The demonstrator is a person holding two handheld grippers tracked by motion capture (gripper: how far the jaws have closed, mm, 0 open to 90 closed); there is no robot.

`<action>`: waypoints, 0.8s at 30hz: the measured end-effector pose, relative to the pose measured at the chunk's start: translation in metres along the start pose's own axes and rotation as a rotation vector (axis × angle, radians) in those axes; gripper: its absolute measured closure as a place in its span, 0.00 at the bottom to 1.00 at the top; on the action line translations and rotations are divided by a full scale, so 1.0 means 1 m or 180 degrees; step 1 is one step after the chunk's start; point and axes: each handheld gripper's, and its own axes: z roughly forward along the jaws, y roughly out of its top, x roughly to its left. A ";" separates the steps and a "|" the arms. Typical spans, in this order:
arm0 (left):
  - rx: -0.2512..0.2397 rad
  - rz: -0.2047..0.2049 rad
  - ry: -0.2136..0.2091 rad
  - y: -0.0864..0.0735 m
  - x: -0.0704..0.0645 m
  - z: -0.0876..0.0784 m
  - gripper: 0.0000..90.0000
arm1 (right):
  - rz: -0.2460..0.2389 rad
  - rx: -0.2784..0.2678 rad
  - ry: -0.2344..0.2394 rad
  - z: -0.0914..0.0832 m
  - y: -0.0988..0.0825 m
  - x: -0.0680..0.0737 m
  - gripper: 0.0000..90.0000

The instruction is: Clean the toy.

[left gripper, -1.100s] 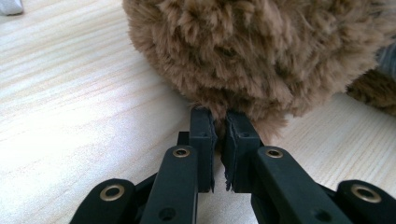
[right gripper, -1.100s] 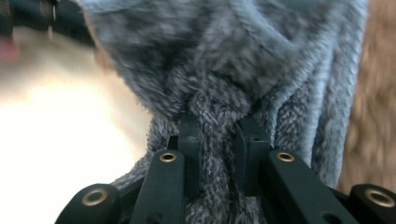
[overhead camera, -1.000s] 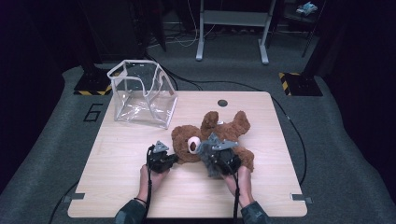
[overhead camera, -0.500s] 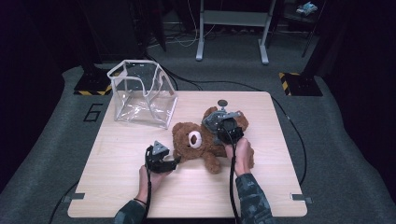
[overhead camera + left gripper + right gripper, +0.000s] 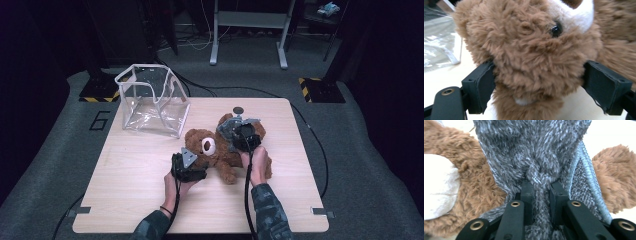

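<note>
High view, nearest edge: left hand (image 5: 175, 184) and right hand (image 5: 257, 167), each carrying a set of tongs over the counter (image 5: 130, 195).

Item 1. Left tongs (image 5: 196, 159), at the teddy bear's (image 5: 220, 152) head end. Seen in the left gripper view (image 5: 536, 82) with jaws spread wide, just been opening, the bear's head (image 5: 536, 50) between them; fur brushing both pads, no squeeze apparent. Judged released, not gripping.

Item 2. Teddy bear, brown plush, lying flat on its back near the counter's middle, muzzle up.

Item 3. Right tongs (image 5: 241, 136), over the bear's body, beyond the head. Seen in the right gripper view (image 5: 541, 192) drawn narrow, pinching a gathered fold of the grey knit garment (image 5: 536, 150) worn by the bear.

Item 4. Small dark disc (image 5: 238, 110), just beyond the bear, apart from it.

Item 5. Clear plastic pouch (image 5: 150, 102), standing open, beyond the bear and to its head side, well apart.

Step in hand, as judged: working the grey garment on the bear, right side keeping the fabric, left side regripping.

Next move, as judged: closing the left tongs on the head or on the garment's edge near the neck to brace the bear, then pulling the pinched fold steadily; plush soft and light, likely to drag along the counter if unbraced.
</note>
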 end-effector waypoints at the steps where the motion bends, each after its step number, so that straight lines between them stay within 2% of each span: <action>1: 0.0032 0.0018 0.0033 -0.001 -0.001 0.002 0.17 | -0.0040 -0.0009 0.0021 0.000 0.000 -0.001 0.85; 2: 0.0032 0.0018 0.0033 -0.001 -0.001 0.002 0.18 | -0.0034 -0.0006 0.0025 -0.001 -0.001 -0.001 0.85; 4: 0.0008 0.0008 0.0054 -0.003 0.001 0.004 0.28 | -0.0034 -0.0016 0.0029 -0.002 -0.002 -0.001 0.85; 8: -0.0013 0.0013 0.0013 -0.003 0.004 0.004 0.51 | -0.0016 -0.0059 0.0060 -0.004 -0.003 -0.001 0.85; 9: -0.0045 -0.0021 -0.0001 -0.003 0.005 0.005 0.51 | -0.0021 -0.0085 0.0086 -0.005 -0.004 -0.002 0.85; 10: -0.0042 -0.0011 -0.0048 -0.003 0.007 0.004 0.61 | -0.0032 -0.0119 0.0092 -0.009 -0.004 -0.002 0.85; 12: -0.0033 -0.0037 -0.0086 -0.002 0.009 0.003 0.65 | -0.0030 -0.0155 0.0090 -0.012 -0.004 -0.002 0.84; 13: -0.0024 -0.0122 -0.0197 0.000 0.013 0.001 0.69 | -0.0065 -0.0211 0.0087 -0.020 -0.004 -0.002 0.84; 14: -0.0024 -0.0122 -0.0197 0.000 0.013 0.001 0.70 | -0.0065 -0.0211 0.0087 -0.020 -0.004 -0.002 0.84; 15: -0.0027 -0.0234 -0.0319 0.002 0.018 -0.002 0.71 | -0.0131 -0.0305 0.0084 -0.029 -0.004 -0.002 0.84; 16: -0.0027 -0.0234 -0.0319 0.002 0.018 -0.002 0.72 | -0.0131 -0.0305 0.0084 -0.029 -0.004 -0.002 0.84; 17: -0.0032 -0.0406 -0.0477 0.003 0.024 -0.004 0.73 | -0.0201 -0.0358 0.0076 -0.037 -0.006 0.001 0.84; 18: -0.0032 -0.0406 -0.0477 0.003 0.024 -0.004 0.74 | -0.0201 -0.0358 0.0076 -0.037 -0.006 0.001 0.84; 19: -0.0030 -0.0597 -0.0694 0.006 0.032 -0.007 0.74 | -0.0268 -0.0378 0.0055 -0.046 -0.007 0.006 0.84; 21: -0.0025 -0.0673 -0.0836 0.009 0.038 -0.011 0.76 | -0.0332 -0.0410 0.0064 -0.054 -0.006 0.011 0.84; 22: -0.0025 -0.0673 -0.0836 0.009 0.038 -0.011 0.76 | -0.0390 -0.0442 0.0054 -0.059 -0.005 0.013 0.84; 23: -0.0010 -0.0755 -0.0992 0.013 0.044 -0.014 0.76 | -0.0436 -0.0457 0.0058 -0.062 -0.003 0.016 0.84; 24: -0.0011 -0.0758 -0.1026 0.015 0.047 -0.015 0.76 | -0.0458 -0.0463 0.0077 -0.065 -0.001 0.019 0.84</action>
